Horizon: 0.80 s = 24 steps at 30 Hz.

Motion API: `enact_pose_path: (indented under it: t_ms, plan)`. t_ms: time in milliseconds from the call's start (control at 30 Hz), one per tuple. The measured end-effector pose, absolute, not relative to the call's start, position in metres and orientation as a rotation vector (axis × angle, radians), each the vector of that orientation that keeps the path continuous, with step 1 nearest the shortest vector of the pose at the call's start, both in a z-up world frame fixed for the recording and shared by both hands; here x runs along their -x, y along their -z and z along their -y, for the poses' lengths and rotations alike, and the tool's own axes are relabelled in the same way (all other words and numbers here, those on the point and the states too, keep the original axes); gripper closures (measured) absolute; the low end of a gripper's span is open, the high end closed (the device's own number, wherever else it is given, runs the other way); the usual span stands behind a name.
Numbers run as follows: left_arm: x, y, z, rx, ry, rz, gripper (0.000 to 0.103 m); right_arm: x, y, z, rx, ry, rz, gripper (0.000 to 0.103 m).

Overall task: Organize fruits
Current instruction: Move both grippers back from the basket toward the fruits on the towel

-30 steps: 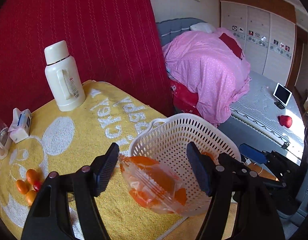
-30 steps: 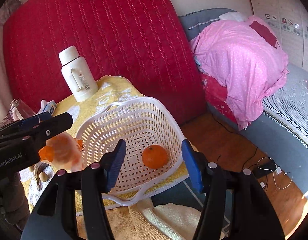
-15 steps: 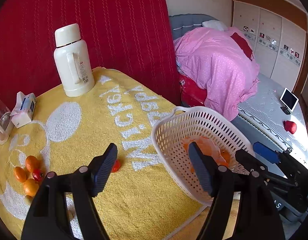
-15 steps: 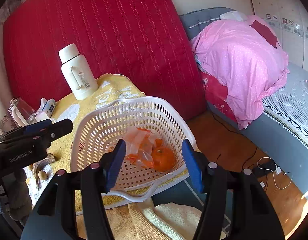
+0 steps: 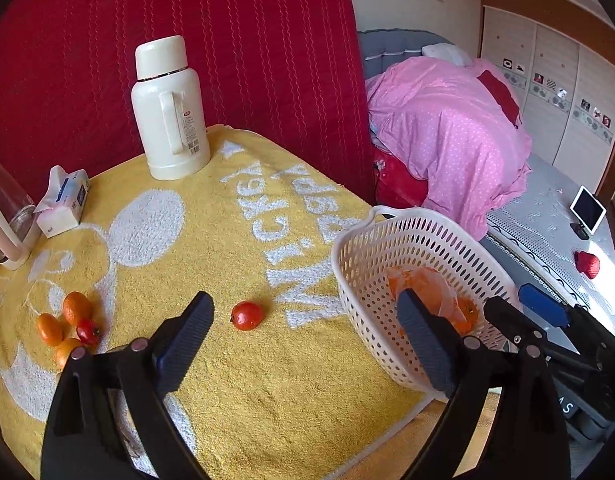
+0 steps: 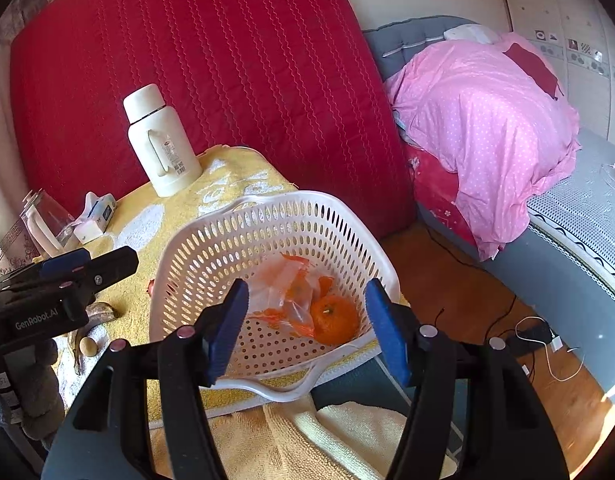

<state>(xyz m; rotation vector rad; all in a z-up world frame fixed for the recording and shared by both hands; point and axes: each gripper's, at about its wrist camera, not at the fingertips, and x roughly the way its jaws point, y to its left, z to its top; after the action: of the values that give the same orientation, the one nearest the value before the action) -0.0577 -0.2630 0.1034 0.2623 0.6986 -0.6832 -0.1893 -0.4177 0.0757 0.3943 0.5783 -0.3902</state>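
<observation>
My left gripper (image 5: 303, 340) hovers over the yellow towel, its jaws opening wide with nothing held. A small red tomato (image 5: 247, 315) lies on the towel just beyond them. To the right stands a white perforated basket (image 5: 347, 240) holding a clear bag of oranges (image 5: 423, 284). My right gripper (image 6: 307, 332) hangs over the near side of the basket (image 6: 267, 204), jaws opening and gripping nothing. Below it lie the bag (image 6: 291, 292) and a loose orange (image 6: 333, 320). The left gripper (image 6: 107, 264) shows at the left edge of the right wrist view.
Several small oranges and a red fruit (image 5: 63, 324) cluster at the towel's left. A white thermos (image 5: 169, 108), a tissue pack (image 5: 61, 200) and a glass jar (image 5: 7, 208) stand at the back. A banana (image 6: 95, 312) lies left of the basket, which sits at the table's right edge.
The bag of oranges left my left gripper and dropped into the basket. The left gripper opened wider and swung left toward the tomato. The right jaws widened slightly without moving.
</observation>
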Motion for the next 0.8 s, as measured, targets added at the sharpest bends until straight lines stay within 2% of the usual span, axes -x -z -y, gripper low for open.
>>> enact_pose_path:
  t_ms: [800]
  plan:
    - [0.057,-0.105,0.221,-0.234,0.595,-0.683,0.008,0.185,-0.080,0.387,-0.367,0.335,-0.583,0.034]
